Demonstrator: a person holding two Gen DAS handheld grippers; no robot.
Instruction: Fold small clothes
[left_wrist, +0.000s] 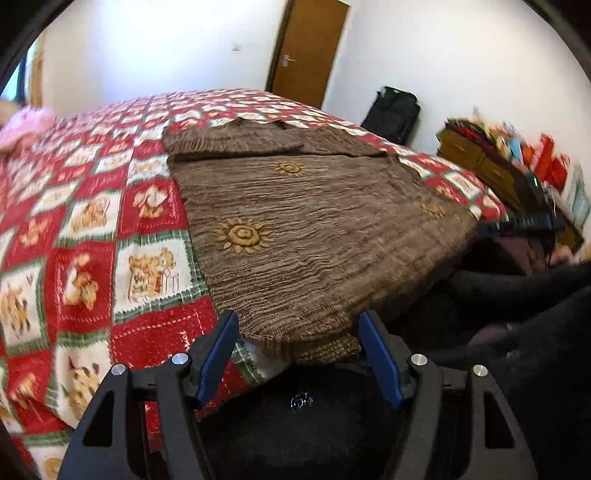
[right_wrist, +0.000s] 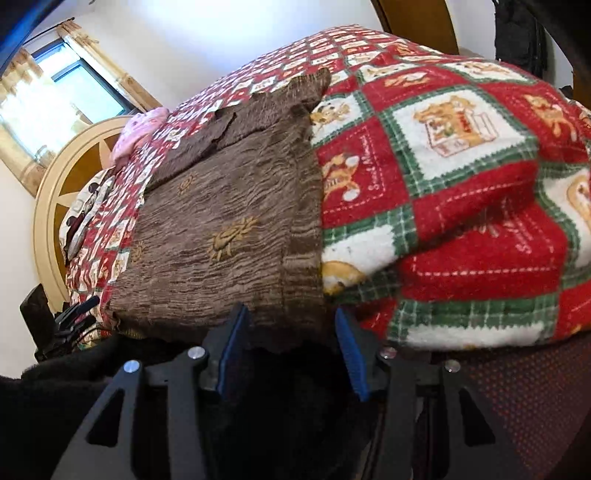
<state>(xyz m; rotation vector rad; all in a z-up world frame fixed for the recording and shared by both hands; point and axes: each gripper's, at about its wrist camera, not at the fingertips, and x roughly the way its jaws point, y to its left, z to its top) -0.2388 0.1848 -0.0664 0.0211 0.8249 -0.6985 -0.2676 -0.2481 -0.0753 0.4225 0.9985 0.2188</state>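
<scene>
I have the brown top (left_wrist: 314, 221) lying flat on the bed (left_wrist: 92, 221), its bottom edge at the bed's near side. My left tool (left_wrist: 299, 354) and right tool (right_wrist: 291, 350) are both wide, one at each bottom corner, pinching nothing yet. Next I think I must close on both corners and lift them to fold.

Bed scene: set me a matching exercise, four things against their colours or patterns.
Things:
1. garment
2. blanket
3. door
4. bag

Colours:
A. black
B. plain wooden brown
C. red, white and green checks
D. brown with golden suns

Pairs: 1-D, 2-C, 3-B, 4-A
</scene>
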